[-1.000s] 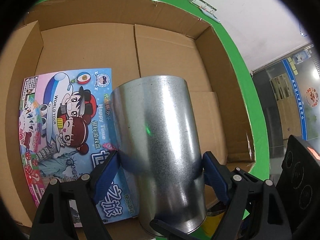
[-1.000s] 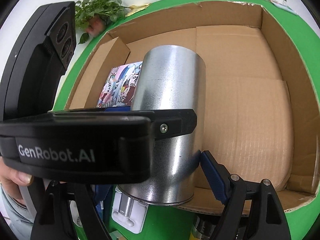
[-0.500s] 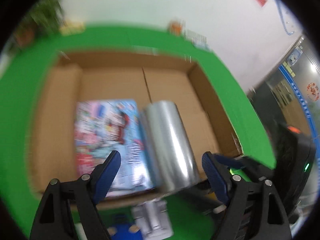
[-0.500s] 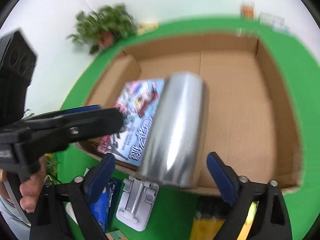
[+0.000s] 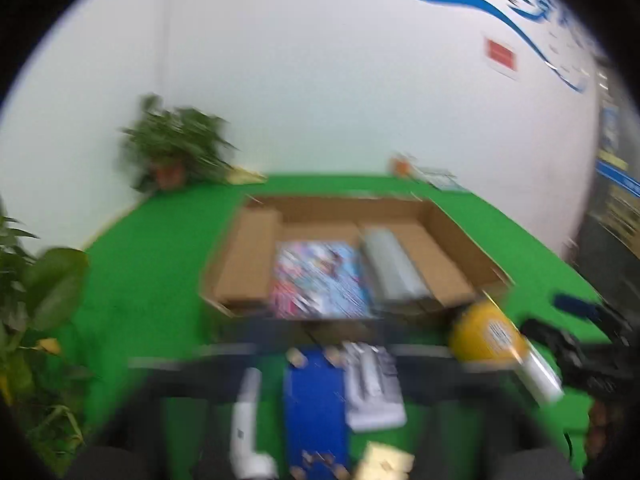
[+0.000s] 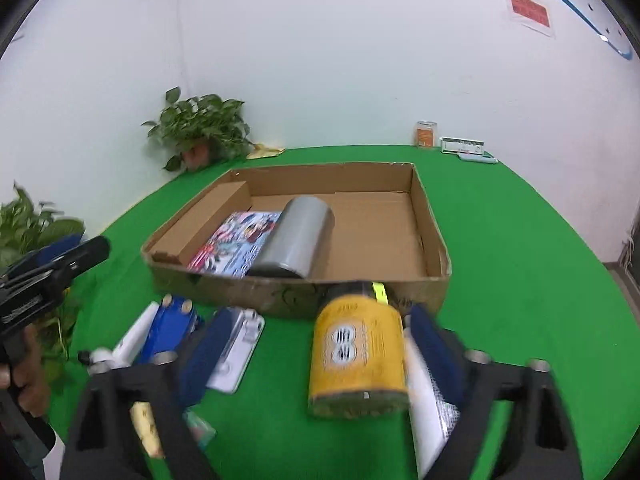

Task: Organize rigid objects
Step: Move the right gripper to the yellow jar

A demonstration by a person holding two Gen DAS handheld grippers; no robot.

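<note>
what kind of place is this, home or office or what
Probably an office or lab set up for recording, not a home: a green-covered table against a white wall with a red notice, potted plants, and a cardboard box for sorting.

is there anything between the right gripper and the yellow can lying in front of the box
Nothing visible. The yellow can lies on the green cloth directly ahead of the right gripper, whose jaws are closing with the can between the pads. The cardboard box wall is behind it.
</note>
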